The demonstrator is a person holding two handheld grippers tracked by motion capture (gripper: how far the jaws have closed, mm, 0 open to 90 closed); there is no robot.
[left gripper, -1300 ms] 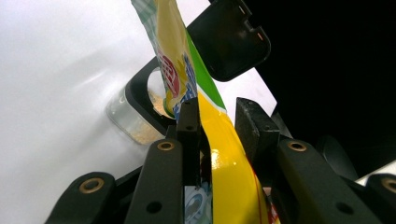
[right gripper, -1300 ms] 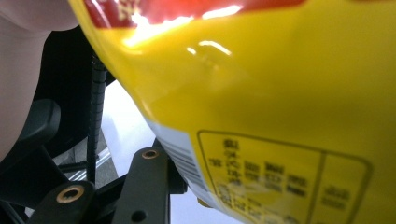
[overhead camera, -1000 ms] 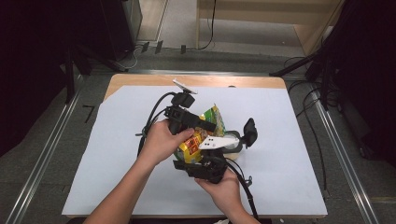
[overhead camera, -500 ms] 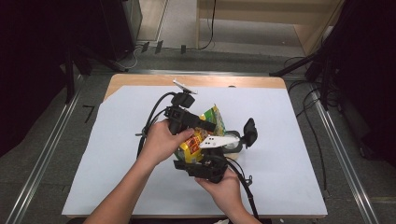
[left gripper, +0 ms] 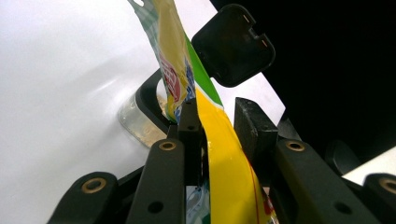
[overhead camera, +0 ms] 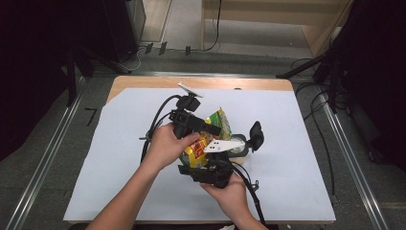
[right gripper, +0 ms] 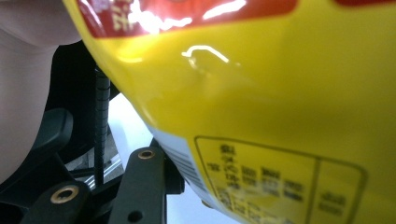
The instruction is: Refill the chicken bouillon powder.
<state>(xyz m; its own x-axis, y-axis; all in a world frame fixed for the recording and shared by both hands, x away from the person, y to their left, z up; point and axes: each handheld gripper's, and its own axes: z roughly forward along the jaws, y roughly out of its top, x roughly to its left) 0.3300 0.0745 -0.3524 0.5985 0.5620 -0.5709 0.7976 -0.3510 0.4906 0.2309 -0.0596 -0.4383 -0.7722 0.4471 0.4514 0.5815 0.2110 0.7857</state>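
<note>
A white sheet covers the desk point(overhead camera: 119, 191), with dark floor and cables beyond its edges. The left tool point(left gripper: 217, 119) pinches the upper part of the yellow snack bag point(left gripper: 219, 154) between its jaws, while the right tool point(overhead camera: 203, 175) holds the bag's lower part, though its grip is too close to read; the bag is tilted just above the clear jar point(overhead camera: 238, 145), whose black flip lid point(overhead camera: 256, 135) stands open. Pouring well likely means keeping the bag's mouth over the jar, with bare sheet all round the jar.
</note>
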